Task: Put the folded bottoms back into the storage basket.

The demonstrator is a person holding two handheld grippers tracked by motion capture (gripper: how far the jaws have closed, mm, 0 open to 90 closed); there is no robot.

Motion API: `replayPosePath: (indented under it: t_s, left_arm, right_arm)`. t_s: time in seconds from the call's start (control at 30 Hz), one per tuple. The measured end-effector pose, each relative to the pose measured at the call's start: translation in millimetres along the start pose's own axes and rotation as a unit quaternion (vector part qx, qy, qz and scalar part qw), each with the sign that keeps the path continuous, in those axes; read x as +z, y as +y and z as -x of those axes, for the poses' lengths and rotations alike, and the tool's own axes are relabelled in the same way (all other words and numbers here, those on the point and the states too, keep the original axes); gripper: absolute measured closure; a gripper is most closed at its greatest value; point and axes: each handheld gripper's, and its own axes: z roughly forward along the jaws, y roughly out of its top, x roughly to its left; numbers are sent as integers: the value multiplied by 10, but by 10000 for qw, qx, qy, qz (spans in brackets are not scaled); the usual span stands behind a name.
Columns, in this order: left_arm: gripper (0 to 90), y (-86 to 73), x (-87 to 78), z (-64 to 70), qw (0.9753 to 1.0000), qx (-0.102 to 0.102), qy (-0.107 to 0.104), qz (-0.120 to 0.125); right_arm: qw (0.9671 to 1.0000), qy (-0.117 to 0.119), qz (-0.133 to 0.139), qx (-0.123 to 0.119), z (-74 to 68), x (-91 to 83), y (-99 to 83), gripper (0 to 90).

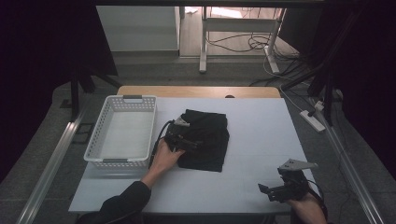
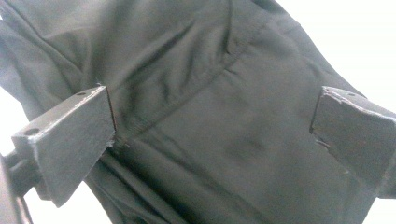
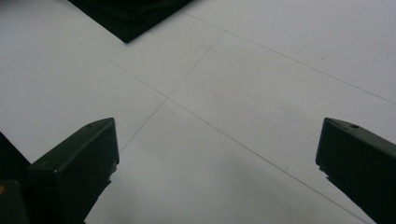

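A folded black garment point(image 1: 208, 137) lies in the middle of the white table point(image 1: 261, 140). My left gripper point(image 1: 191, 143) hovers over the garment's left part, held by a hand reaching from the lower left. In the left gripper view the dark cloth point(image 2: 210, 116) with a stitched seam spreads close under the left gripper point(image 2: 212, 121), whose jaws stand wide apart with nothing pinched between them. My right gripper point(image 1: 266, 190) rests near the table's front right edge. In the right gripper view the right gripper point(image 3: 217, 140) is open over bare table, with a corner of the garment point(image 3: 135, 14) far off at top.
A white slatted basket point(image 1: 105, 135) stands at the table's left side, with nothing in it. Beyond the far edge are a wooden table strip point(image 1: 196, 91), desk legs and loose cables on the floor. A power strip point(image 1: 313, 119) lies off the right edge.
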Motion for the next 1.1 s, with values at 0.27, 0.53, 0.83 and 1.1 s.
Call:
replayPosePath:
  t_s: [0.27,0.53,0.83,1.1]
  left_arm:
    - [0,92,71,-118,9999,-81,63,-16]
    - [0,193,157,-223,9994,-80,322,-108]
    - [9,274,253,-407,9980,-277,547,-138]
    - [27,325,304,-573,9961,-422,723,-272]
  right_arm:
    - [10000,5,-17,-10,-3,5,1,0]
    - [10000,21,-18,-18,-3,6,1,0]
    - [10000,44,-21,-25,-2,7,0,0]
    - [10000,54,-30,-46,-5,9,1,0]
